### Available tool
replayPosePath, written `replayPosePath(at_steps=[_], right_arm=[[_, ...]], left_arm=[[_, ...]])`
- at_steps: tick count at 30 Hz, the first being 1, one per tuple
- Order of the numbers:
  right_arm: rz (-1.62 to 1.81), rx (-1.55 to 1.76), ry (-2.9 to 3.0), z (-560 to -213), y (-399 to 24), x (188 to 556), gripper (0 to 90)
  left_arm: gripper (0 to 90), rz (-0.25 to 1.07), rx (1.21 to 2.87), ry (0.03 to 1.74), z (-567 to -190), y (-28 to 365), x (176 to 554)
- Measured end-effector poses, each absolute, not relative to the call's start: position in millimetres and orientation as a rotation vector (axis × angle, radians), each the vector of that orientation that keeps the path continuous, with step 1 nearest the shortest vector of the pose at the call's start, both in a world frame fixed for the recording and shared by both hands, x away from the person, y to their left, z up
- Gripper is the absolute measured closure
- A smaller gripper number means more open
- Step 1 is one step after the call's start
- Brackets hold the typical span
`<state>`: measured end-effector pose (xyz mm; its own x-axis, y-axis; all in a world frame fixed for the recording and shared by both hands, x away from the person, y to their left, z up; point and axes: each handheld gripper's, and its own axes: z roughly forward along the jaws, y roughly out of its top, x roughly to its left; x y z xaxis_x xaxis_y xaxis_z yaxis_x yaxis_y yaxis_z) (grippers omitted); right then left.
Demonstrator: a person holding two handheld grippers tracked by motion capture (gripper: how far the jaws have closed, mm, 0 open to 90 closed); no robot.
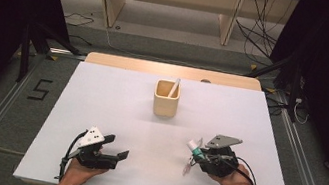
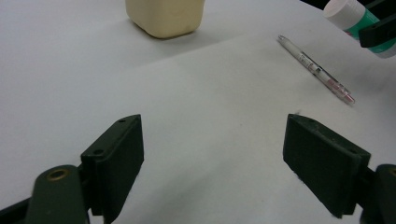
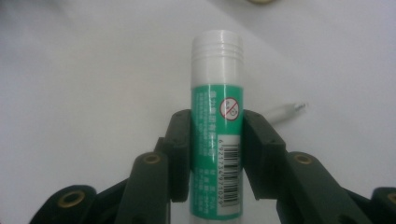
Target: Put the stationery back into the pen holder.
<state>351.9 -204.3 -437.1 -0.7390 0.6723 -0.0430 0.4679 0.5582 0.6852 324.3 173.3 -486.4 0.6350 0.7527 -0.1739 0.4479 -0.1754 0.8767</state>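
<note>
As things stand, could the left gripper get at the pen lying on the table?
Probably yes. The left gripper is open and holds nothing, and bare white table lies between it and the pen. The right gripper, shut on the glue stick, hovers just beyond the pen.

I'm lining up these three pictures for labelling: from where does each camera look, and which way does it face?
High view: above the person's side, looking forward and down on the table; both forearms show, left gripper and right gripper.
Left gripper view: rides the left gripper, looking across the table between its open jaws at the holder and pen.
Right gripper view: rides the right gripper, looking along jaws shut on the glue stick.
Shared: glue stick and pen appear in all three.
</note>
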Motion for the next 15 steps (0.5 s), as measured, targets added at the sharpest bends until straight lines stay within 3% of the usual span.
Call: replayPosePath(at_steps=[15], right_arm=[[1.147, 0.884, 2.311, -441, -177, 342, 65.9]], left_arm=[[20.2, 0.275, 1.739, 1.028, -466, 165, 326]])
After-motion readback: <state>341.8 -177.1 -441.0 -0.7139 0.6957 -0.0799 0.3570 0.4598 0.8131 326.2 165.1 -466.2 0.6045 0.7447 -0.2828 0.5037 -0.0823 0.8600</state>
